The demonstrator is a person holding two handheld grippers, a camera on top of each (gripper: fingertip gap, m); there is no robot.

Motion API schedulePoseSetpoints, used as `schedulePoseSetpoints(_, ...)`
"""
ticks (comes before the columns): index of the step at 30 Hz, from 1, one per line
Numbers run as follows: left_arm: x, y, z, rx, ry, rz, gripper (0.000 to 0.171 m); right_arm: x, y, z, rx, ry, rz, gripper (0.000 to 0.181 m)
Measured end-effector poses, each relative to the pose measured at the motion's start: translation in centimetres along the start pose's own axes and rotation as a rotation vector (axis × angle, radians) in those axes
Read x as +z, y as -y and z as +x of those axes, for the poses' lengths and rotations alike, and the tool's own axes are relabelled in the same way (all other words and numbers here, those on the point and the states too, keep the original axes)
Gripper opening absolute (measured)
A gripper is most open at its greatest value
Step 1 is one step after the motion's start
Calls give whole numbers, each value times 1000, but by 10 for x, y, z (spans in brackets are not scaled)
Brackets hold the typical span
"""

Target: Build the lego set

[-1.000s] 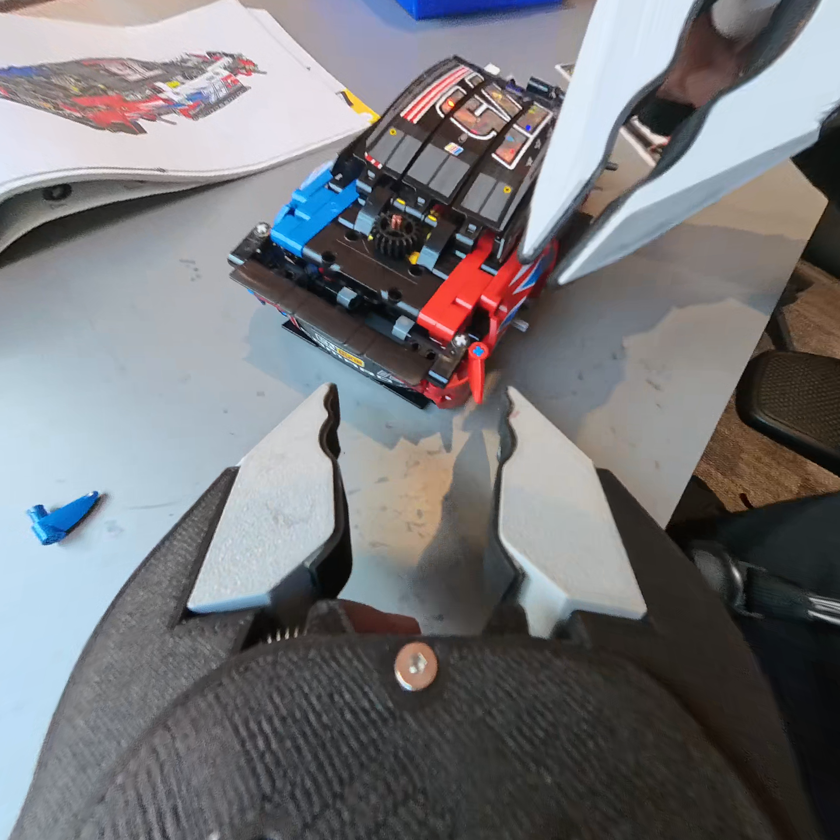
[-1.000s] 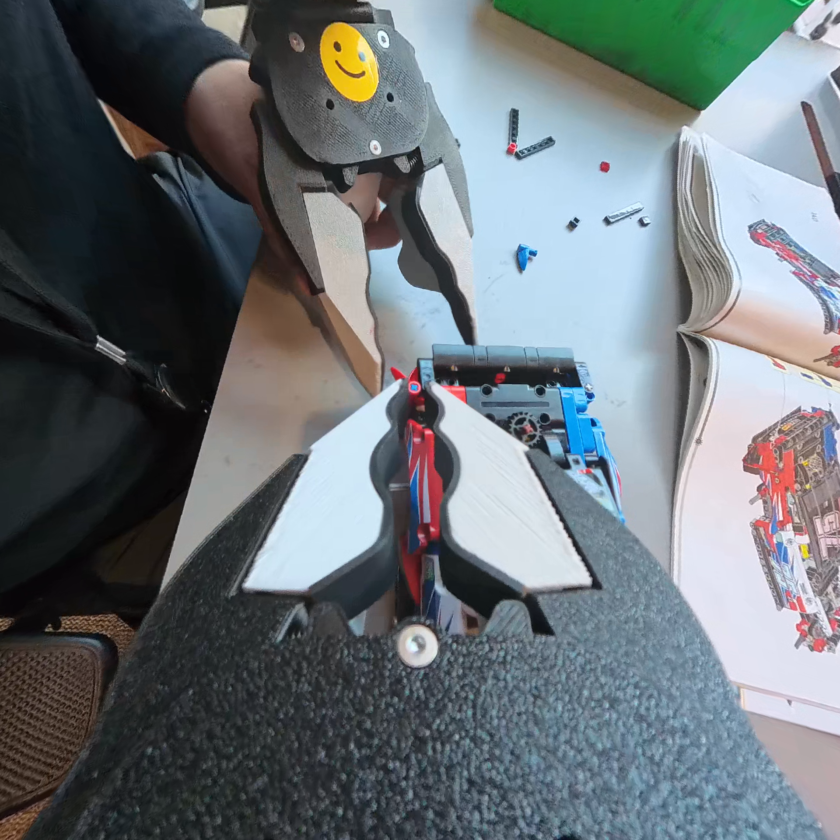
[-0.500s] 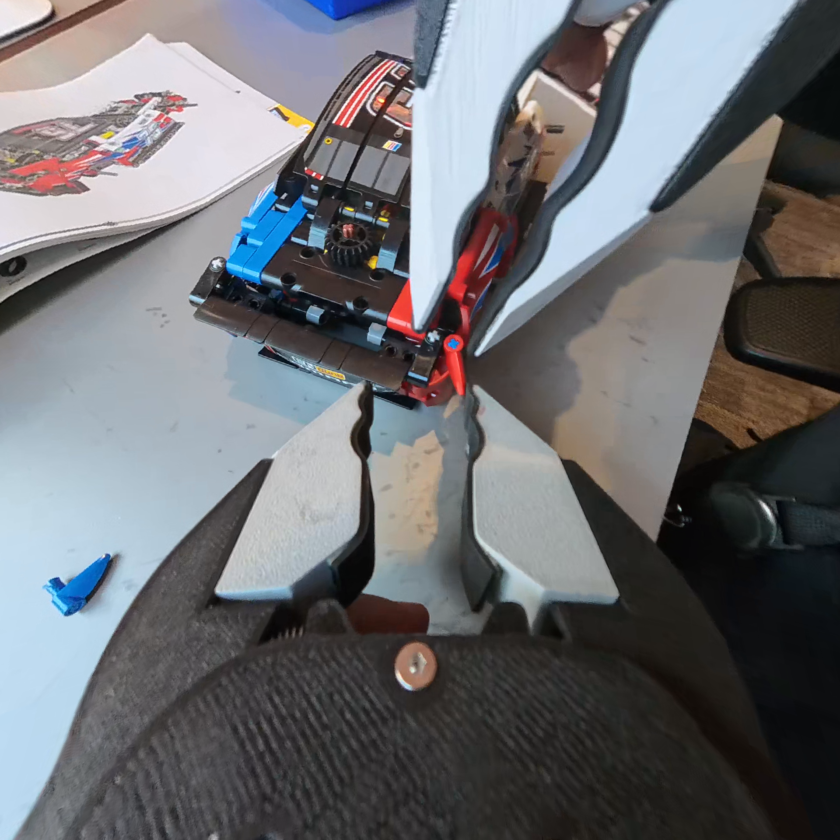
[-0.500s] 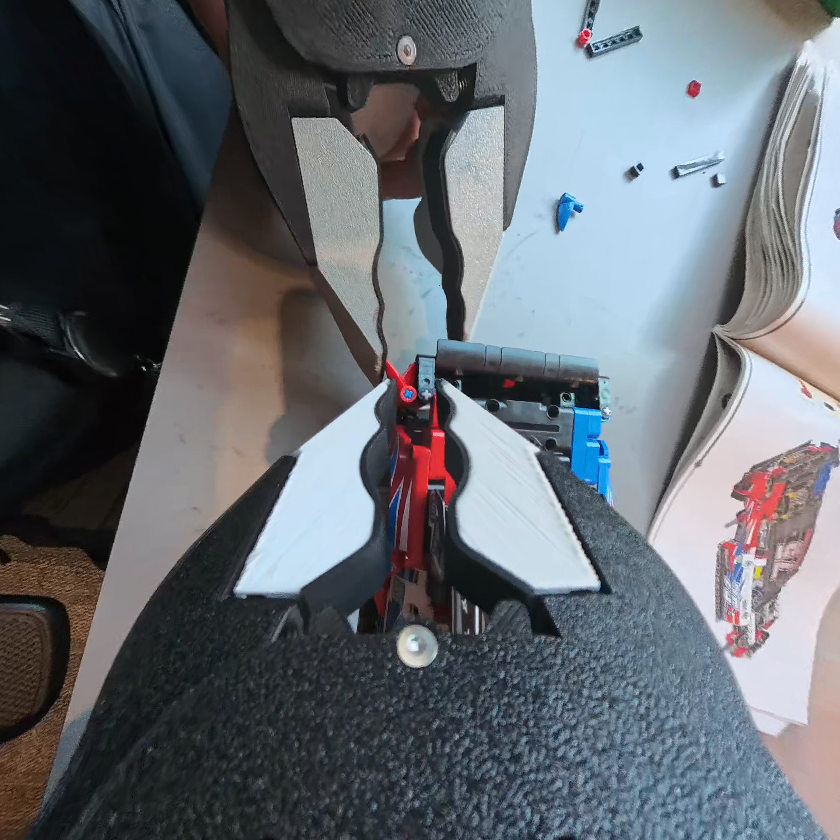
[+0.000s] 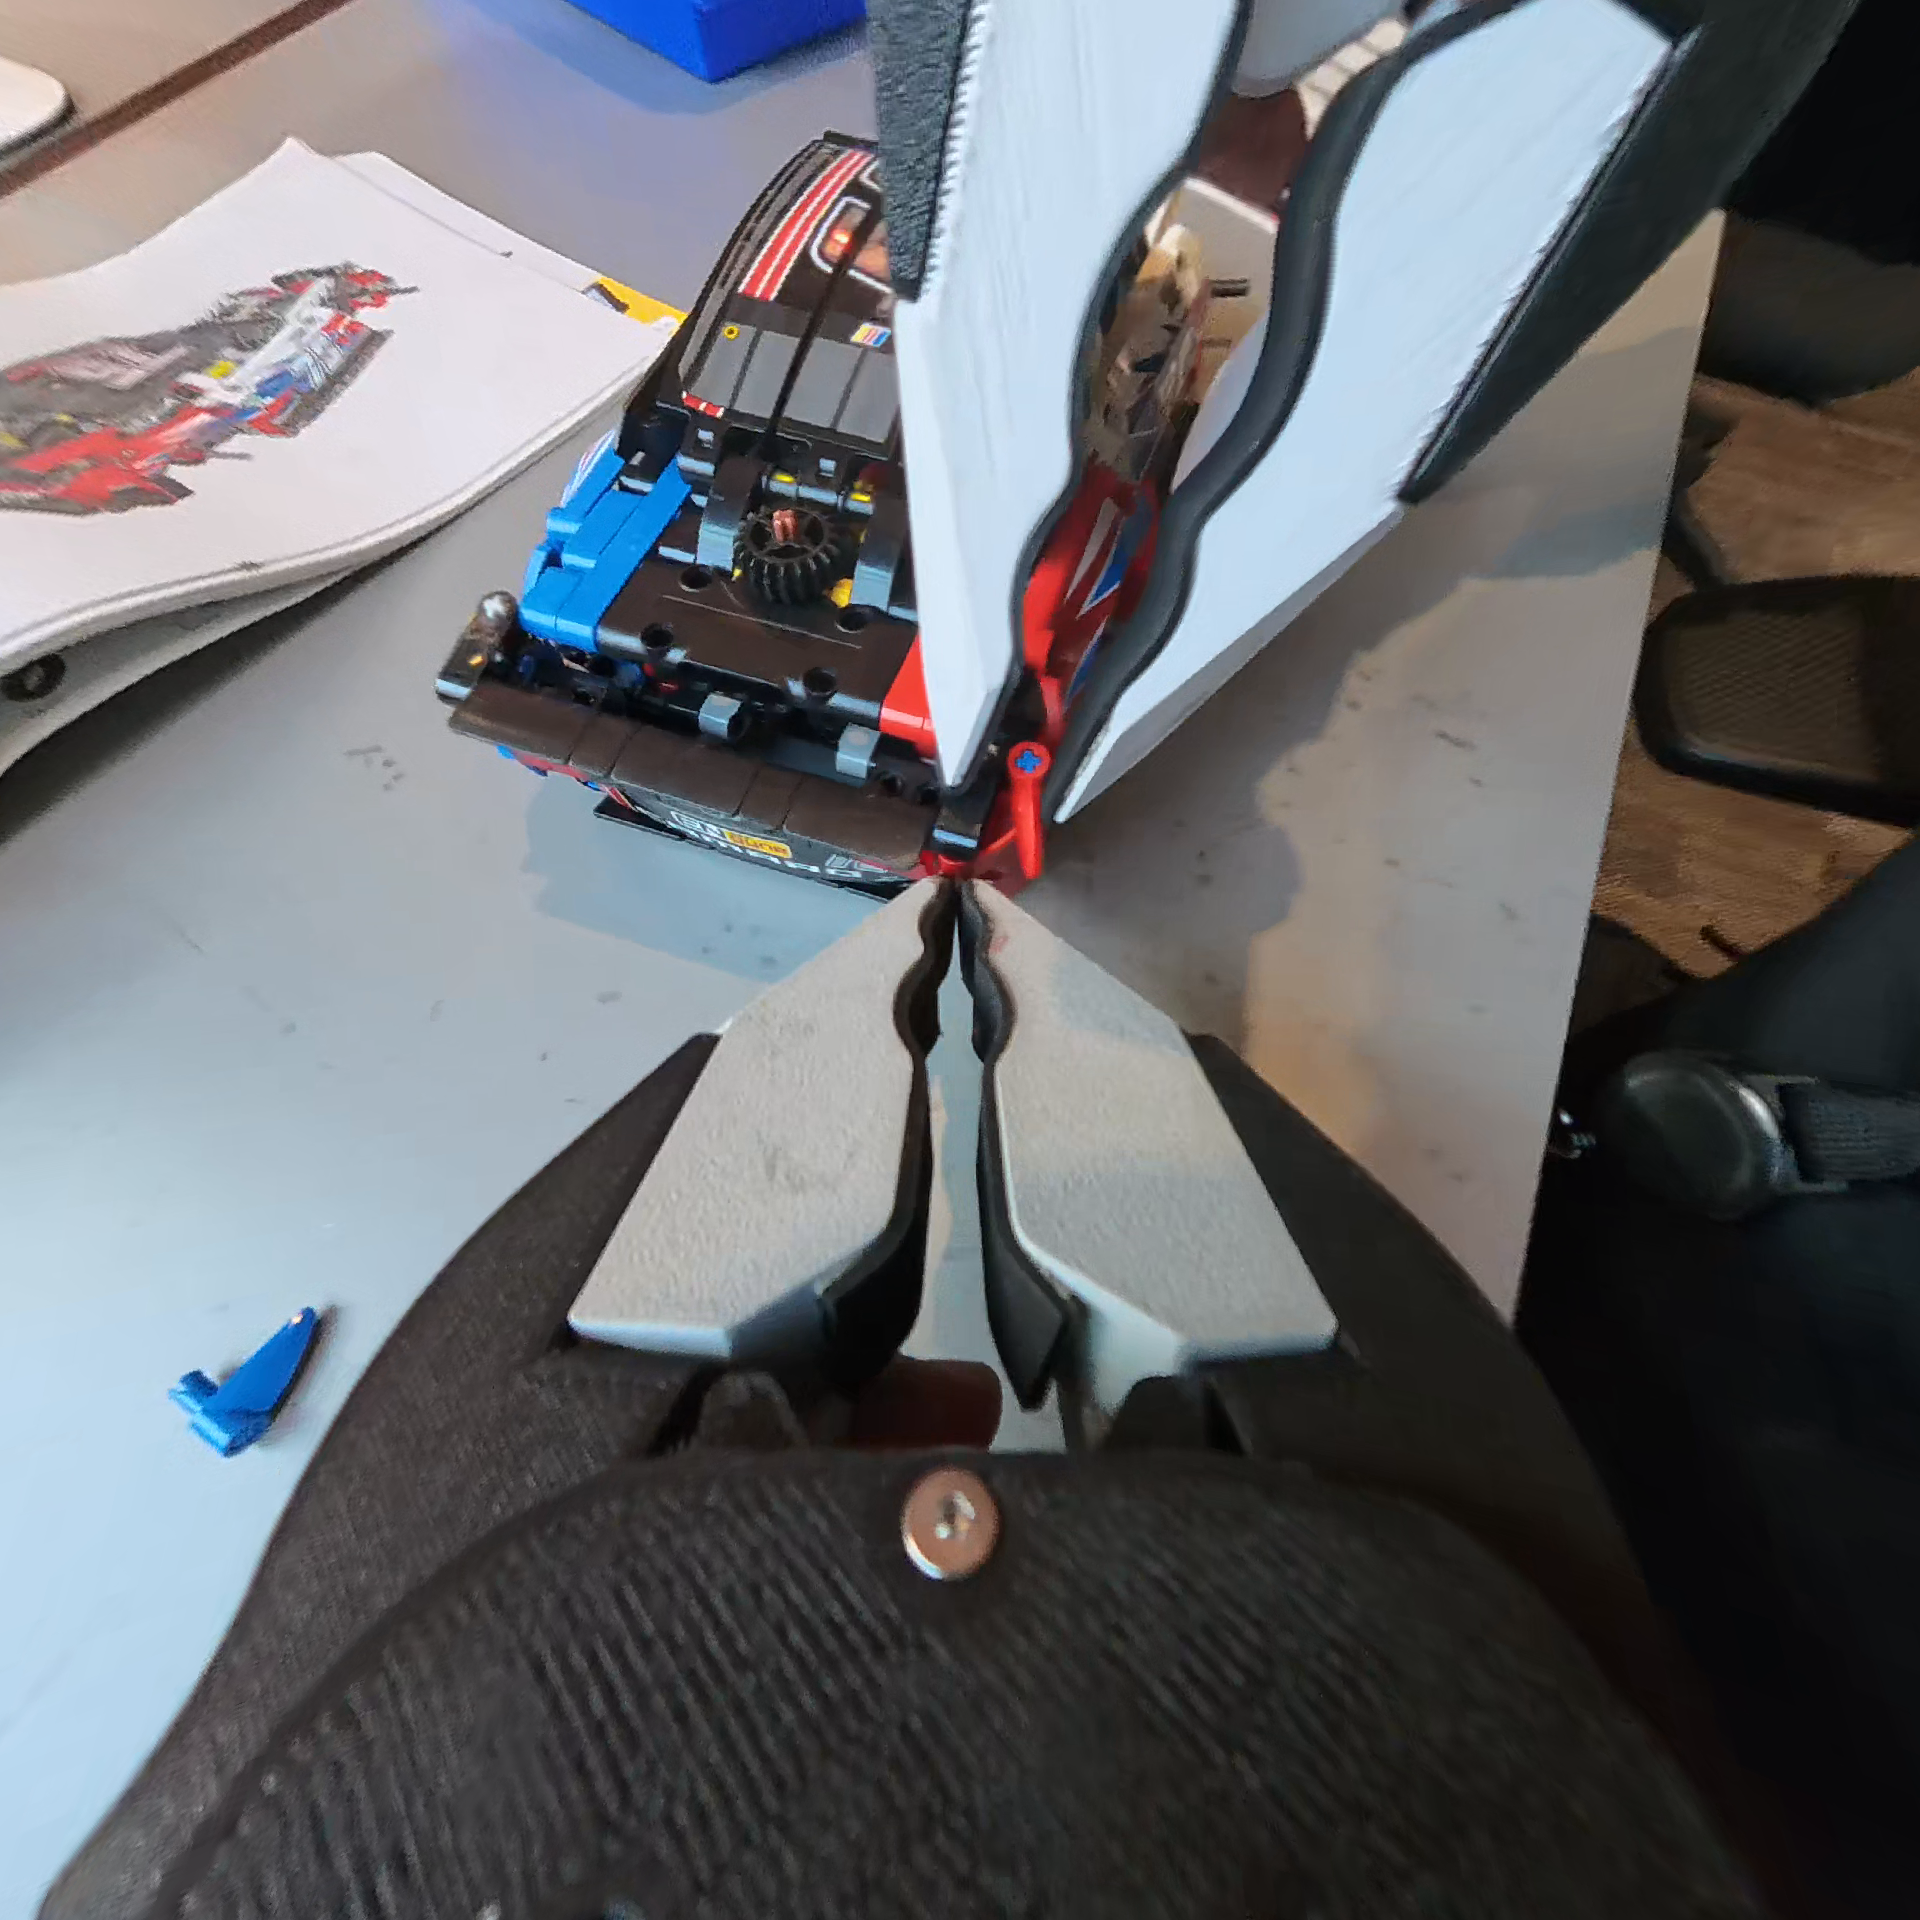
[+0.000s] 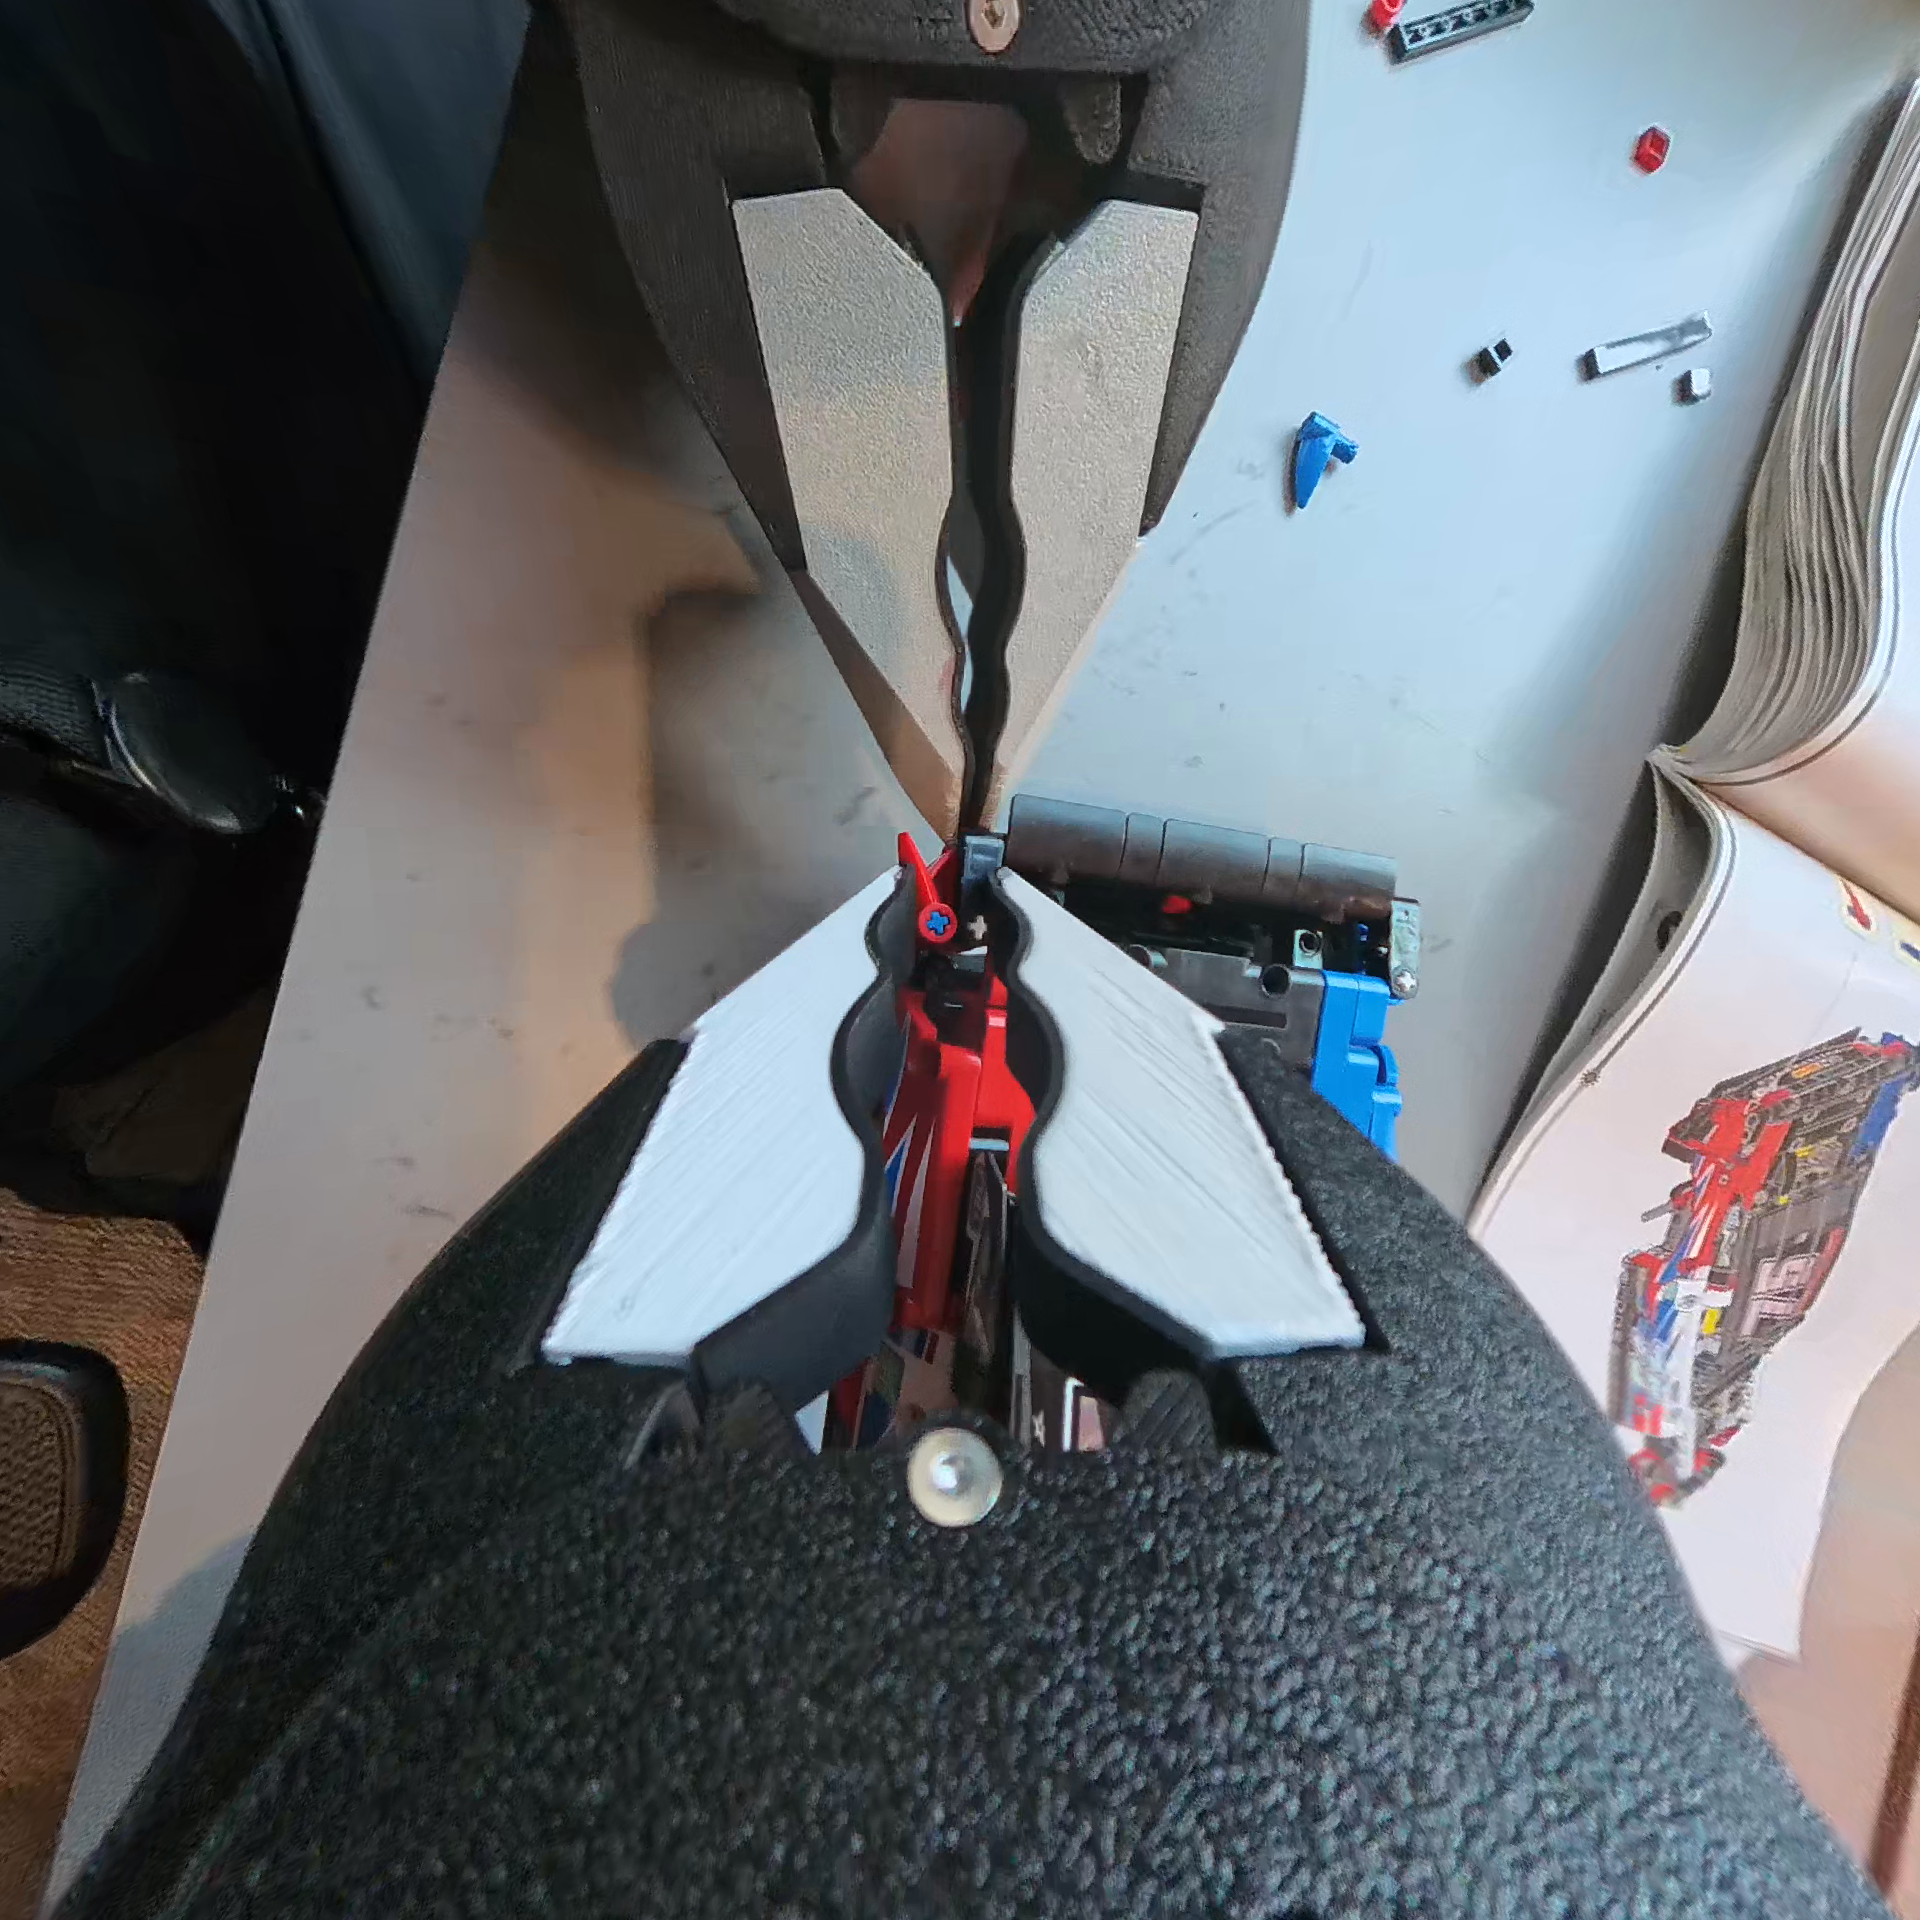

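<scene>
The black, blue and red lego car (image 5: 769, 623) stands on the grey table near its edge; it also shows in the right wrist view (image 6: 1247, 935). My right gripper (image 6: 945, 894) reaches down over the car's red side panel (image 6: 956, 1070) and is shut on it, with its tips at the rear corner (image 5: 1018, 795). My left gripper (image 5: 956, 904) is shut, its tips against the bottom of that red corner, just below a small red fin (image 5: 1023, 821). In the right wrist view the left gripper (image 6: 971, 821) meets the car's end head-on. Whether it pinches anything is hidden.
A loose blue piece (image 5: 249, 1382) lies on the table to the left. The open instruction booklet (image 5: 260, 416) lies beyond the car. Small loose parts (image 6: 1647, 348) lie by the booklet's stack. A blue bin (image 5: 748, 31) stands at the back. The table edge (image 5: 1579, 935) and a chair armrest (image 5: 1787, 686) are at the right. Less than 4 cm separates the two grippers' tips. The loose blue piece (image 5: 249, 1382) is about 15 centimeters from both grippers' fingertips. It turns up in the right wrist view (image 6: 1323, 449) as well.
My left gripper has closed from open and moved forward to the car's red rear corner. My right gripper has slid along the red side panel to that same corner.
</scene>
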State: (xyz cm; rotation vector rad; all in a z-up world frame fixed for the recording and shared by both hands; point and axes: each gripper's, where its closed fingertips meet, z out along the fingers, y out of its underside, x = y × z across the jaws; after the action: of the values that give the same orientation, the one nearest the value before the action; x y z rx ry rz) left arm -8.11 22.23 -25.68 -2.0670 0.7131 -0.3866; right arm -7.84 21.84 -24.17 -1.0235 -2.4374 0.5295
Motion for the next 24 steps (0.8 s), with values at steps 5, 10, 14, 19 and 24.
schedulePoseSetpoints(5, -4, 4, 2, -53, -72, 39, 1, 0, 1, 3, 30, -8, 6, 0)
schedulePoseSetpoints(10, -5, 2, 2, -78, -108, 26, 11, -8, 1, 5, 23, -31, -1, 15)
schedulePoseSetpoints(14, -9, -7, -2, -84, -70, -2, 29, -36, 0, 17, 116, -89, 87, 18)
schedulePoseSetpoints(19, -18, -11, -9, -144, -73, 12, 35, -62, -6, 20, 277, -164, 202, 18)
schedulePoseSetpoints(24, -21, -9, -14, -206, -61, 40, 35, -51, -7, 1, 291, -213, 201, 19)
